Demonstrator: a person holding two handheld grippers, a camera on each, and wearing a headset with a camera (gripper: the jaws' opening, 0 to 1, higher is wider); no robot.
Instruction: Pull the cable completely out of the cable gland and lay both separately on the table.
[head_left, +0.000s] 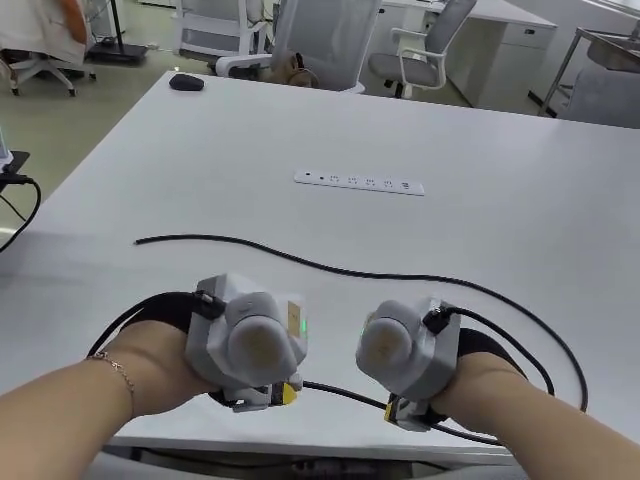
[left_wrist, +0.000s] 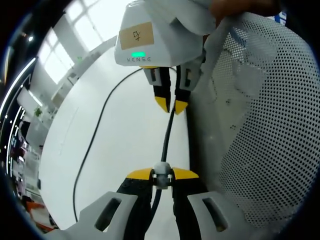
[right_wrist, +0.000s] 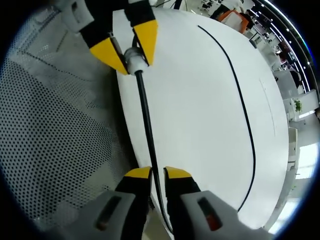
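A small grey cable gland (left_wrist: 161, 173) sits on a long black cable (head_left: 300, 261). My left gripper (left_wrist: 160, 174) is shut on the gland, and its yellow fingertips (right_wrist: 106, 52) pinch it in the right gripper view. My right gripper (right_wrist: 157, 174) is shut on the cable (right_wrist: 146, 120) a short way from the gland. Both grippers, left (head_left: 283, 393) and right (head_left: 393, 407), hover at the table's front edge, facing each other, with a short taut stretch of cable (head_left: 340, 392) between them. The cable's remaining length curves across the white table (head_left: 480, 220).
A white power strip (head_left: 358, 183) lies mid-table and a dark mouse (head_left: 186, 82) sits at the far left corner. Office chairs (head_left: 330, 40) stand beyond the table. A white perforated surface (left_wrist: 260, 125) lies just off the table's front edge.
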